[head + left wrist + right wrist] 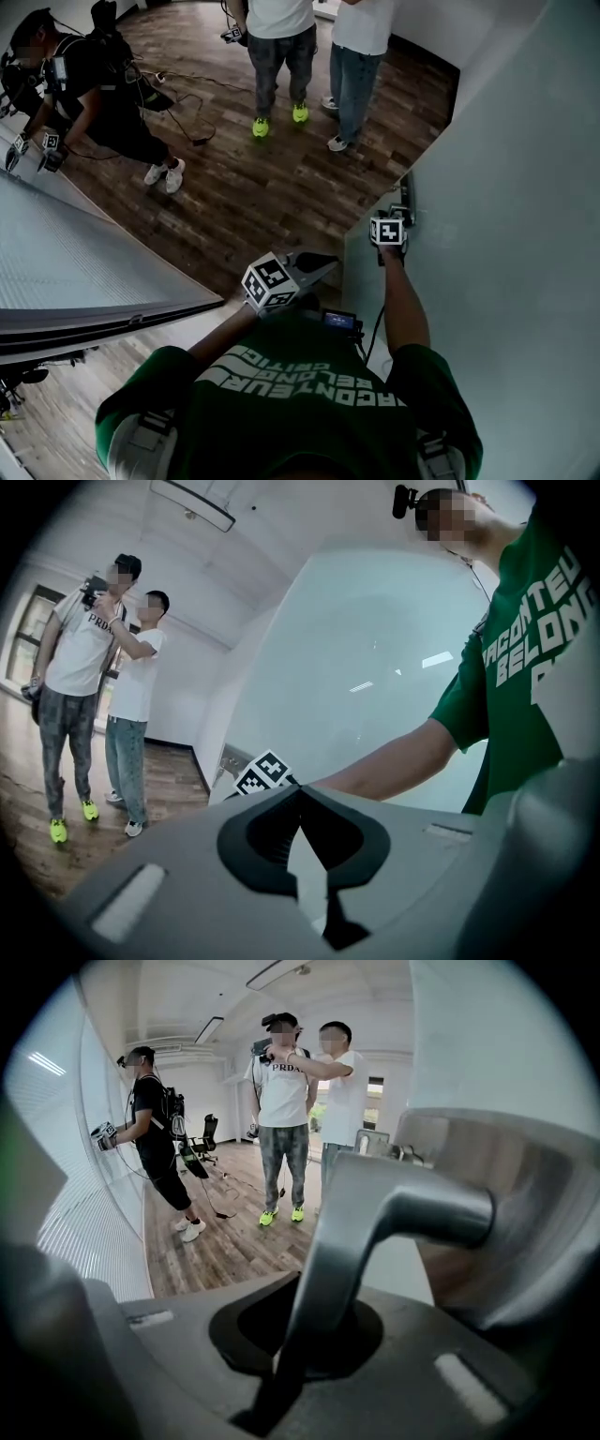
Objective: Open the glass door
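Note:
The glass door (506, 234) is the pale frosted panel on the right of the head view. Its metal lever handle (375, 1222) runs between the jaws in the right gripper view. My right gripper (309, 1283) is shut on that lever, and in the head view its marker cube (387, 232) sits at the door's edge beside the handle (405, 208). My left gripper (314, 265) hangs free to the left of the door, pointing towards it. In the left gripper view the left gripper (302, 794) has its jaws together with nothing in them, and the door (375, 667) fills the view ahead.
Two people (281, 56) stand on the wood floor (262, 187) beyond the door. A third person (94, 94) with grippers works at a white ribbed panel (75, 262) on the left. Cables (187, 112) lie on the floor near that person.

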Motion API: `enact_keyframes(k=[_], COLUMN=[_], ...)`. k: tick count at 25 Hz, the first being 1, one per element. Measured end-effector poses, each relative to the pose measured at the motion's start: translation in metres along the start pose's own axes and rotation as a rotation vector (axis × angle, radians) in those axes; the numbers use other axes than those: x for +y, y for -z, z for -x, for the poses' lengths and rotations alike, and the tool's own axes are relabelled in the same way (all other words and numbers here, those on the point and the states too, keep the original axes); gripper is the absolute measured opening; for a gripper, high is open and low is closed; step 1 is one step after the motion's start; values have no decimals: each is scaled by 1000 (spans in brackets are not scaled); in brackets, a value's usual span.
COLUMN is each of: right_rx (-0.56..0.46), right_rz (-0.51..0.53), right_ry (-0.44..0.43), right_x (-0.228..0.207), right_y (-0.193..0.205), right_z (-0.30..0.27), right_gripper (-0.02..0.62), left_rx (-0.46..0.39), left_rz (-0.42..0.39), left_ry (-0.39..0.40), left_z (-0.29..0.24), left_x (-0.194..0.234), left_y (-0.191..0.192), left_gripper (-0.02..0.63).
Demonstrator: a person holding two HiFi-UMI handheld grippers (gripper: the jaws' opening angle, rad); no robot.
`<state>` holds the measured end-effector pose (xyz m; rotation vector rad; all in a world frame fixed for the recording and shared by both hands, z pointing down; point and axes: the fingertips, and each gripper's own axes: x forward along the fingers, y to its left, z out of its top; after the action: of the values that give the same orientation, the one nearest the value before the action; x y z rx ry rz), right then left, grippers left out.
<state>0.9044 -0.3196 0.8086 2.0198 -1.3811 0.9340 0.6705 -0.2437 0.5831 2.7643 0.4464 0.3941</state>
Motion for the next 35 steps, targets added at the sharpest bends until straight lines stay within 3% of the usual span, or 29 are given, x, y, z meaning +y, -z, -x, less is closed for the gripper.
enact_keyframes(k=[22, 35], right_rx=[3, -3], right_rz=[-112, -153], right_ry=[109, 153], right_x=[-103, -146], right_y=[27, 45], right_z=[15, 26], right_gripper=[-8, -8], left_rx=[27, 86], left_rz=[-20, -35], left_ry=[51, 164], left_z=[-59, -98], left_x=[-20, -11], left_y=[-3, -1], left_gripper=[15, 15])
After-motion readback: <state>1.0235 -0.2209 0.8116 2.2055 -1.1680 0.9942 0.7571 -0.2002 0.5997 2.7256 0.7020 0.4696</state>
